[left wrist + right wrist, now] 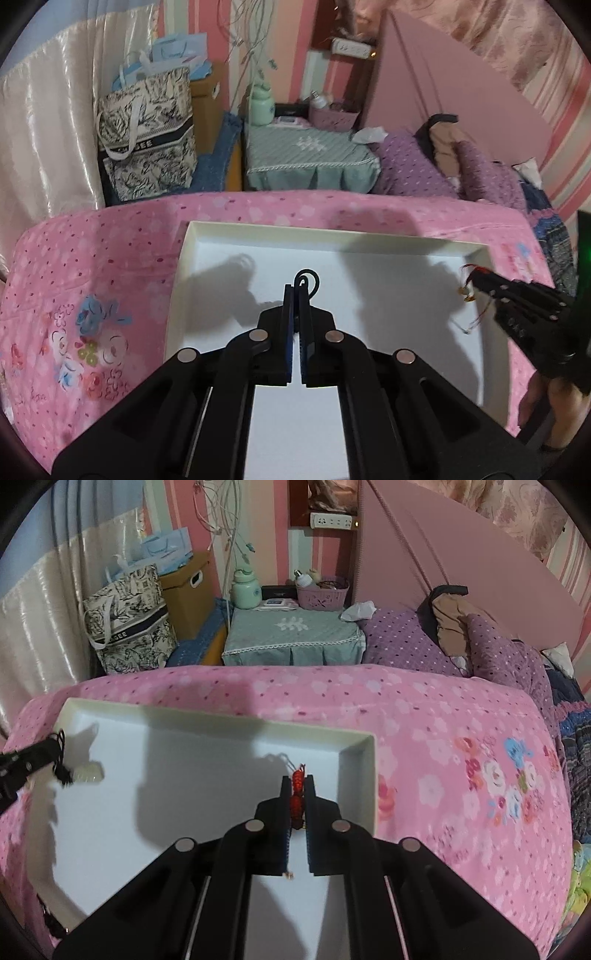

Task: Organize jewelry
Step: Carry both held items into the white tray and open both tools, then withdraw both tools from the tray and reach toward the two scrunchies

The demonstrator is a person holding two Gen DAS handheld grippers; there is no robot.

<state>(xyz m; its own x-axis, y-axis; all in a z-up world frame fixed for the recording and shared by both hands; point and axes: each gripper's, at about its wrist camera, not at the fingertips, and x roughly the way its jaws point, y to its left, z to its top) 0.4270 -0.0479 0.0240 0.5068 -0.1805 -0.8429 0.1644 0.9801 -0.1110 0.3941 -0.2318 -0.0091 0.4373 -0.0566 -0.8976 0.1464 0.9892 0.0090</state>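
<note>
A shallow white tray (332, 236) lies on the pink flowered bed; it also shows in the right wrist view (362, 760). My left gripper (296, 290) is shut on a black cord (309, 277) whose loop sticks out past the fingertips, above the tray. In the right wrist view that cord (61, 764) carries a pale white pendant (88, 771) hanging over the tray's left part. My right gripper (298, 781) is shut on a red braided cord (298, 794) above the tray's right side. In the left wrist view the right gripper (476, 277) shows red and gold strands (468, 293) hanging from it.
A pink flowered bedspread (461, 738) surrounds the tray. Behind the bed stand a green-covered nightstand (306, 155), a patterned tote bag (147, 133) and a cardboard box (188, 590). Purple pillows (413, 642) lie at the right by the pink headboard.
</note>
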